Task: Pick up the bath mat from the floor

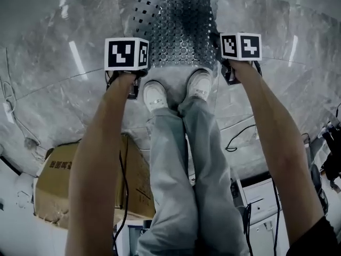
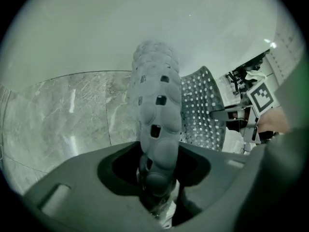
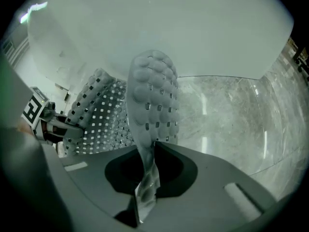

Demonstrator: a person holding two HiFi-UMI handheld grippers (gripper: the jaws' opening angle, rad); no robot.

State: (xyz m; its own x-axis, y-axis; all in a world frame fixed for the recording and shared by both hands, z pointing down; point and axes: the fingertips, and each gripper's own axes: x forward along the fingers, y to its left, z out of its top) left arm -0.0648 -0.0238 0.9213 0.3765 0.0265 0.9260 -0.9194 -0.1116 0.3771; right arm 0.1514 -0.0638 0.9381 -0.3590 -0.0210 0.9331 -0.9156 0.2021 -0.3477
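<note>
Forearms [image 1: 106,137] reach down, left gripper [image 2: 157,187] and right gripper [image 3: 145,180] fingers each pinching the bath mat [image 1: 178,25].

The bath mat [image 1: 178,25] looks like soft, rubbery plastic. It is pale grey and nearly matt, covered with round bumps and pierced by small square holes. Between the jaws of the right hand-held gripper [image 3: 145,192], its folded edge looks thin and a little see-through. The body of the left hand-held gripper [image 2: 155,195] is smooth, matt grey plastic, and the right one looks the same. The marker cube [image 1: 126,53] on the left one has flat, matt black-and-white faces. The floor [image 1: 48,84] beyond both hand-held grippers is polished, veined stone, glossy with streaks of reflected light. Behind the left hand-held gripper, a cardboard box [image 1: 58,185] looks dull brown.
</note>
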